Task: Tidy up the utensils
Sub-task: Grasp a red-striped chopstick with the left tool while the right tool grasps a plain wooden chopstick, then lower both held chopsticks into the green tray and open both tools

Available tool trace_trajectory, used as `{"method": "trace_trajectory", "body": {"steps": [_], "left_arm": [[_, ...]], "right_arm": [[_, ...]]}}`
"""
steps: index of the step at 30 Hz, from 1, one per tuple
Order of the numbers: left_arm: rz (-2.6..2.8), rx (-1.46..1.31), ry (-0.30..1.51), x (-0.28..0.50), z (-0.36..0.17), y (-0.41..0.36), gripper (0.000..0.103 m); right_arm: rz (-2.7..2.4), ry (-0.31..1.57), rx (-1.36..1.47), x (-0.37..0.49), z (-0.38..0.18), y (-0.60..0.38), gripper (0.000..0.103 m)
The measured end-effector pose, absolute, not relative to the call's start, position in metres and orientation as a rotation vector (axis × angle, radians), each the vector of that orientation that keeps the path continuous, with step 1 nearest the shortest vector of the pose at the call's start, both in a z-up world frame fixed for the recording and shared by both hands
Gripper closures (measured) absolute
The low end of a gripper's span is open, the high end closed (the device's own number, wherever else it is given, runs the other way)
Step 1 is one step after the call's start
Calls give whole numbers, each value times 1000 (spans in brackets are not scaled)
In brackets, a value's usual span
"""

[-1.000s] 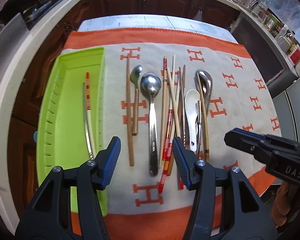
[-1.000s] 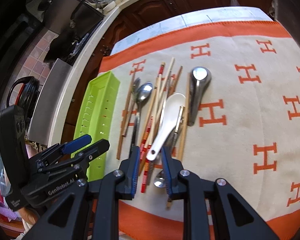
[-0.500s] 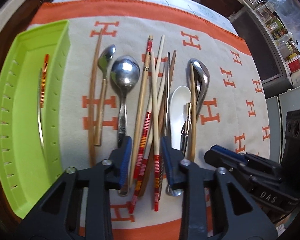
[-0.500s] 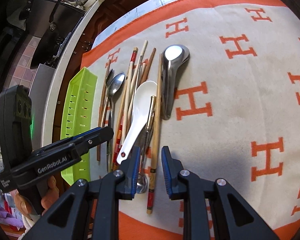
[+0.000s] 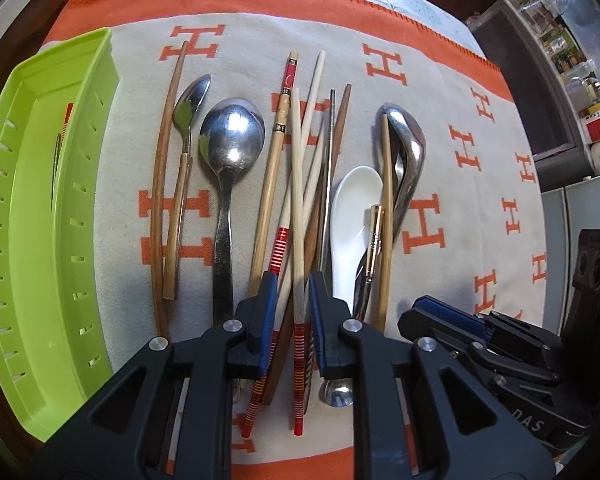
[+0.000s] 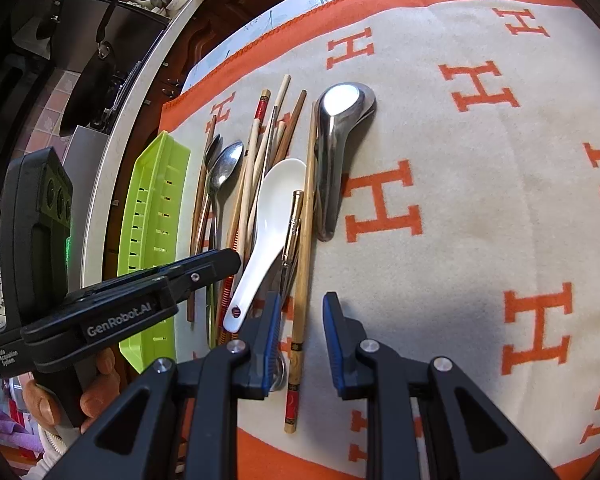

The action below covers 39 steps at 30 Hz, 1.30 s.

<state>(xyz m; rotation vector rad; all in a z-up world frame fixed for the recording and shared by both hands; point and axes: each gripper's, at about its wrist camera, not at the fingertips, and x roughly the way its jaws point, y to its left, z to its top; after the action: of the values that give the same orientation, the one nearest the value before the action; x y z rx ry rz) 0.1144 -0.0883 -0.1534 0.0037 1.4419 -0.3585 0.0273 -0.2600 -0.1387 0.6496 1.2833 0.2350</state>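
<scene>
Loose chopsticks and spoons lie side by side on an orange and cream cloth (image 6: pixel 480 208). My left gripper (image 5: pixel 294 308) is low over the bundle, its jaws narrowed onto a pale chopstick with red bands (image 5: pixel 298 216) and the brown ones beside it. A big steel spoon (image 5: pixel 232 136), a white ceramic spoon (image 5: pixel 352 200) and a steel ladle spoon (image 5: pixel 408 148) lie around them. My right gripper (image 6: pixel 302 320) stands slightly open astride a bamboo chopstick with a red end (image 6: pixel 302 264), not touching it. The green tray (image 5: pixel 40 240) at the left holds two chopsticks.
A thin brown chopstick (image 5: pixel 160 184) and a small wood-handled spoon (image 5: pixel 188 104) lie next to the tray. Beyond the cloth's left edge runs a counter with a dark pan (image 6: pixel 92 60). Jars (image 5: pixel 580 68) stand on a shelf at the far right. A hand holds the left gripper's handle.
My left gripper moved right from the tray to the chopstick bundle, came down and narrowed its jaws around it. My right gripper shifted right from the white spoon's handle to the bamboo chopstick.
</scene>
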Motion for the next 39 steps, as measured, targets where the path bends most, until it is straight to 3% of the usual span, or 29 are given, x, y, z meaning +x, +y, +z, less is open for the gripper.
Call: {"method": "trace_trajectory", "body": {"steps": [9,28,34,39], "left_arm": [[-347,25,1456,114,-160,-96,99],[-362,-103,1403,97,-135,-54,100],[-379,-121,1372,88,-119,-43,100],[-389,-134,1346,80,-107,-33,100]], "right_arm": [[242,1288,646,28,-139,-258,82],[198,1316,543,48,-146,-236,82],[168,1298,433,53,-144,-221,94],[134,1285,386,52,-138,-212,96]]}}
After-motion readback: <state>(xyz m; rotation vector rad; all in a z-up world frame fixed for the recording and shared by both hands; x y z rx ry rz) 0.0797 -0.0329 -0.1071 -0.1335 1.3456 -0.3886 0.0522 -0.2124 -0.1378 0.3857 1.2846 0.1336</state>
